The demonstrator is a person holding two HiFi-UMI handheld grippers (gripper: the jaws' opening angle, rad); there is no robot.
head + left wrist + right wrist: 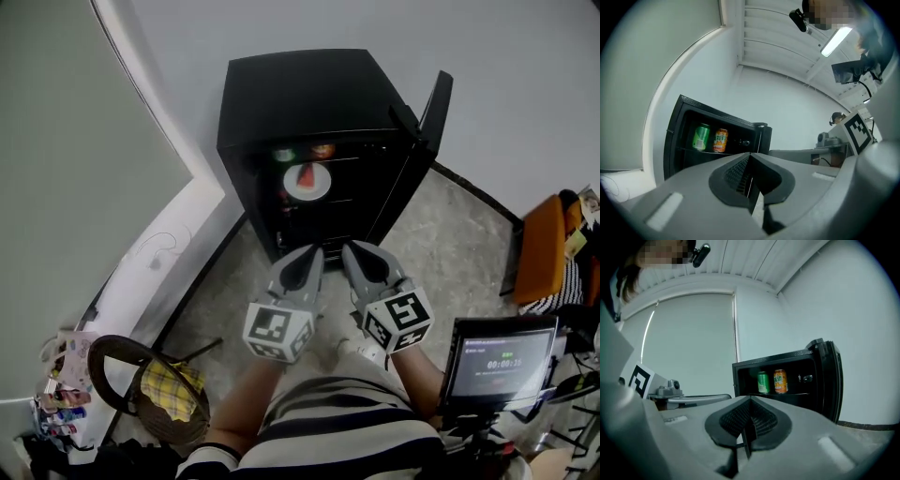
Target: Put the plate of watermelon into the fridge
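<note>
Speckled floor, white-walled corner. Nearest to us we see the left gripper and right gripper side by side, jaws together, both empty. Beyond is the black fridge, door open. The plate of watermelon sits on its middle shelf, below a green can and an orange can.

Left grey plastic tongs and right grey plastic tongs are held side by side, tips near each other, pointed forward about level. Both pairs of jaws are pressed together, with nothing gripped. The left forearm and right forearm are extended forward.
</note>
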